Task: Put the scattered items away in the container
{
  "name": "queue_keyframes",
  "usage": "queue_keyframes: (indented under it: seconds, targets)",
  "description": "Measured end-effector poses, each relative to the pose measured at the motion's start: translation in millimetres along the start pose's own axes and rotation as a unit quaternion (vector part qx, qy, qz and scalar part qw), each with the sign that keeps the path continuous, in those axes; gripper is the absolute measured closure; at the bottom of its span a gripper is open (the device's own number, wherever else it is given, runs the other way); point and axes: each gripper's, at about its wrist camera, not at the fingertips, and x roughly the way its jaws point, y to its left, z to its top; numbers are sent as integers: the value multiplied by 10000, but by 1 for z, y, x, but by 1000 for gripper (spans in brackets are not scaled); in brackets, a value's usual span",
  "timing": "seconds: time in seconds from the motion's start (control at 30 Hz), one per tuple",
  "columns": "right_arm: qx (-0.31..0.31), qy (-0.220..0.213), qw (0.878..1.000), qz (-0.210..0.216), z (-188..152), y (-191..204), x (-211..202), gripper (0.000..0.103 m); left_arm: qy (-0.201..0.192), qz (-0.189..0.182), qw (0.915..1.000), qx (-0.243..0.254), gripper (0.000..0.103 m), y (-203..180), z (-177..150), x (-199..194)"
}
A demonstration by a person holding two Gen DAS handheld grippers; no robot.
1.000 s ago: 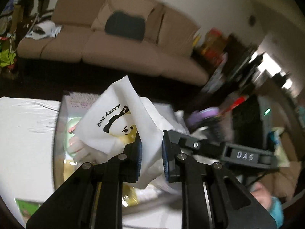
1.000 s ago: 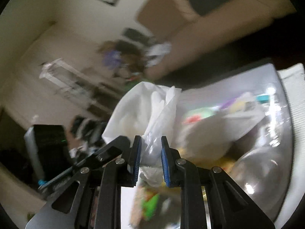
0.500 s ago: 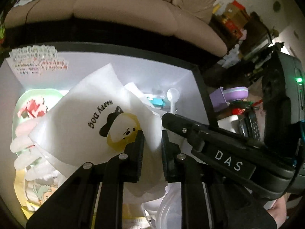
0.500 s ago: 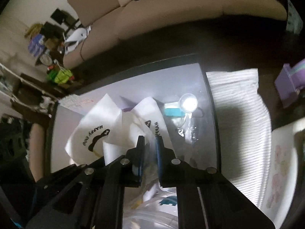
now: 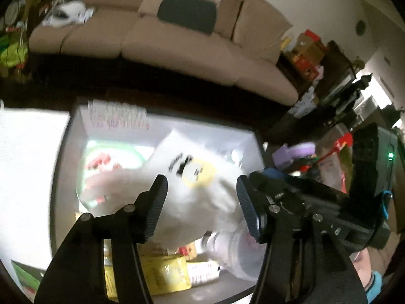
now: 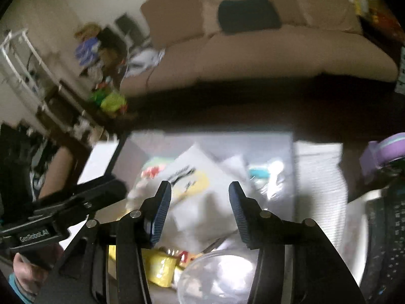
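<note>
Over the container (image 5: 76,136), both grippers are letting go. The left gripper (image 5: 202,209), which pinched the white bag (image 5: 202,192) a moment ago, is opening its jaws, and the pads stand clear of the plastic. The right gripper (image 6: 200,210) is opening too, with the same bag (image 6: 202,197) lying loose below and between its fingers rather than clamped. The bag, printed with a cartoon dog, now rests inside the container on top of a yellow packet (image 5: 164,276) and other wrappers. That item looks delivered; both grippers seem free to fetch whatever is left on the table.
</note>
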Motion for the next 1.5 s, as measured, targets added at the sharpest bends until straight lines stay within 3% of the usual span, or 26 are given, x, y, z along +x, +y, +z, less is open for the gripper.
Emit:
queue_keyframes:
  seconds: [0.07,0.17,0.3,0.37,0.47,0.57,0.63,0.73,0.8,0.87,0.93,1.03,1.1,1.2,1.3,1.37,1.5]
  targets:
    - [-20,429,9987,-274,-7,0,29,53,225,149,9996,-17,50,6,-6,18]
    - [-38,624,9968,-497,-16,-7,49,54,449,246,9986,-124,51,17,-16,37]
    - [-122,384,9983,-414,-18,-7,35,54,378,248,9989,-85,51,24,-22,26]
    - [-147,138,9992,-350,-19,-6,13,54,239,173,9996,46,50,22,-23,5]
    - [-99,-191,9997,81,-34,0,-26,50,-42,154,9990,409,49,11,-35,-41]
    - [-395,-389,9980,292,-64,20,-69,41,-247,112,9976,630,47,1,-65,-91]
    - [-626,-489,9962,363,-91,33,-94,35,-431,21,9968,668,39,-1,-97,-126]
    - [-898,-596,9927,542,-142,50,-126,22,-686,218,9949,708,34,1,-146,-168]
    - [-1033,-576,9920,447,-172,60,-133,22,-831,344,9945,532,29,11,-179,-187]
    - [-994,-533,9931,317,-205,63,-135,22,-911,329,9951,188,29,27,-215,-198]
    - [-764,-455,9949,475,-234,61,-135,22,-888,238,9957,-69,29,40,-251,-200]
    - [-409,-405,9961,672,-268,60,-137,22,-835,579,9947,-131,29,55,-296,-203]
    - [-248,-402,9959,778,-285,63,-138,22,-873,782,9930,-151,29,67,-314,-210]
    - [-57,-447,9941,983,-305,67,-140,22,-827,709,9937,-251,29,89,-334,-216]
    - [123,-389,9962,775,-319,61,-129,22,-746,766,9942,-112,29,102,-353,-214]
    - [212,-299,9968,708,-325,53,-118,22,-626,583,9963,-64,29,101,-361,-210]
    - [394,-160,9981,454,-328,41,-98,22,-257,-539,9981,139,29,83,-373,-195]
